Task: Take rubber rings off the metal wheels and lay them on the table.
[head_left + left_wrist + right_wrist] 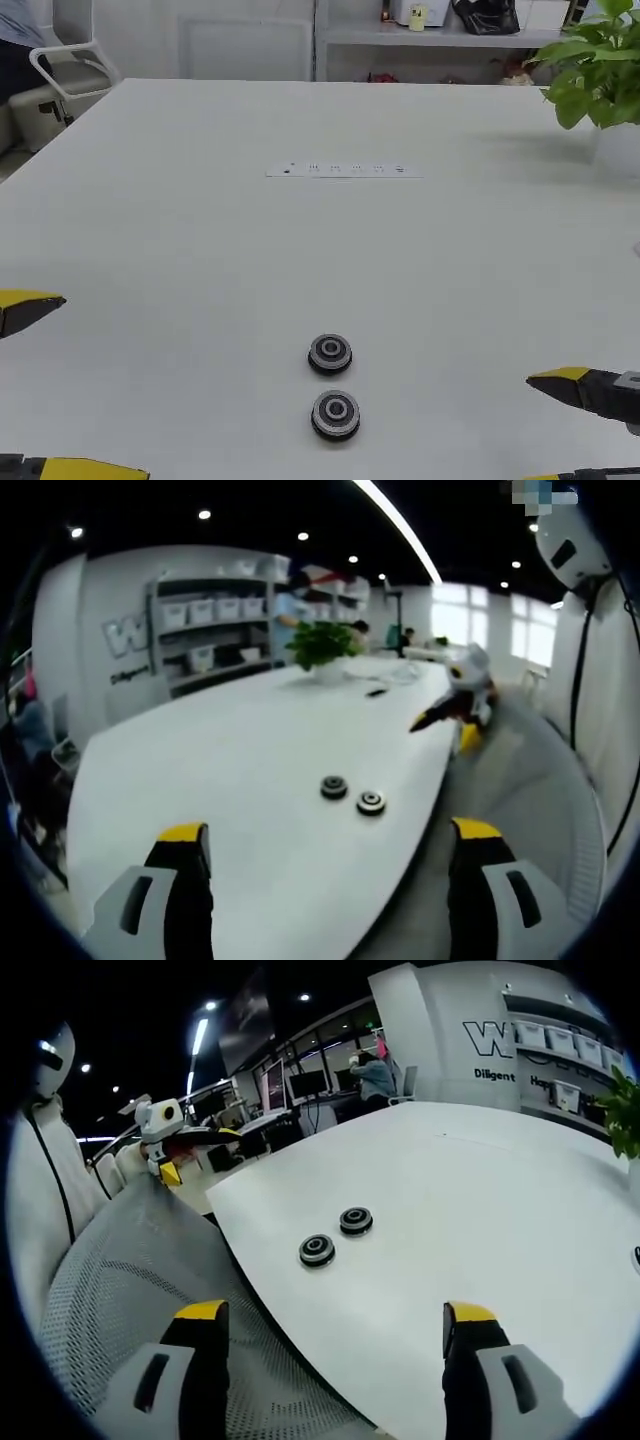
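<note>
White table with rounded corners, seen from its near long edge. The wall beyond the table's far end carries a large outlined "W" above the word "Diligent"; a further line beside it is too small to read. A leafy potted plant stands at the table's far right corner. The left hand-held gripper is poised over the table's near left edge, and the right hand-held gripper over its near right edge. Each has yellow-tipped jaws spread wide, holding nothing. A socket strip with illegible markings is set flush mid-table. Two metal wheels lie flat near the table's near edge, close together but apart. Each has a silvery hub encircled by a dark rubber ring, still fitted.
</note>
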Tool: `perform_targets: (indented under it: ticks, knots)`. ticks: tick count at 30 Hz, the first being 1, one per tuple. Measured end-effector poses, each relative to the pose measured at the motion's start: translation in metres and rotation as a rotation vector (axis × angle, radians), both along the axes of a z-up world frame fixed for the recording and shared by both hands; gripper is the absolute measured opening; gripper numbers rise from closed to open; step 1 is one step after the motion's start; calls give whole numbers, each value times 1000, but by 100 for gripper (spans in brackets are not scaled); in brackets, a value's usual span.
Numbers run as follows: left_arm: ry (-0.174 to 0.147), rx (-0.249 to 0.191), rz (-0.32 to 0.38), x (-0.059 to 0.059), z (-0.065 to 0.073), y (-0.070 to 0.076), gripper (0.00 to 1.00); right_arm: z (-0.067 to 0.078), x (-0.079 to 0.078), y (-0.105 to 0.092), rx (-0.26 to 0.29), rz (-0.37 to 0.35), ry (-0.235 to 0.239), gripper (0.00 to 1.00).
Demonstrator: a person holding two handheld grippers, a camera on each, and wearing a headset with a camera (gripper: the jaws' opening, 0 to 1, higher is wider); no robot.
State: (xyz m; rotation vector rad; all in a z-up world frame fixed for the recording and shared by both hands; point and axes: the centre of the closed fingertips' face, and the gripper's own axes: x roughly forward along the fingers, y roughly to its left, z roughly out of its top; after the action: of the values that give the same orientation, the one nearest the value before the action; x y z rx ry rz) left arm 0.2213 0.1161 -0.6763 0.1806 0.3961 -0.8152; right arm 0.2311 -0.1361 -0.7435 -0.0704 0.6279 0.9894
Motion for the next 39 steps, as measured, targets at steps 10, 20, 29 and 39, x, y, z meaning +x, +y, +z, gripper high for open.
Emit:
perform_targets:
  ticks: [10,20,29,39]
  knots:
    - [-24,14,-27,2,11,-7,99,6,7,3,-4,24,-11,84]
    - [-30,10,-60,5,21,-13,99,18,14,9,-2,52,-31,83]
    - [-43,56,-105,12,27,-21,99,31,22,17,-2,79,-62,82]
    - [-91,62,-160,27,44,-33,99,45,31,28,5,117,-97,79]
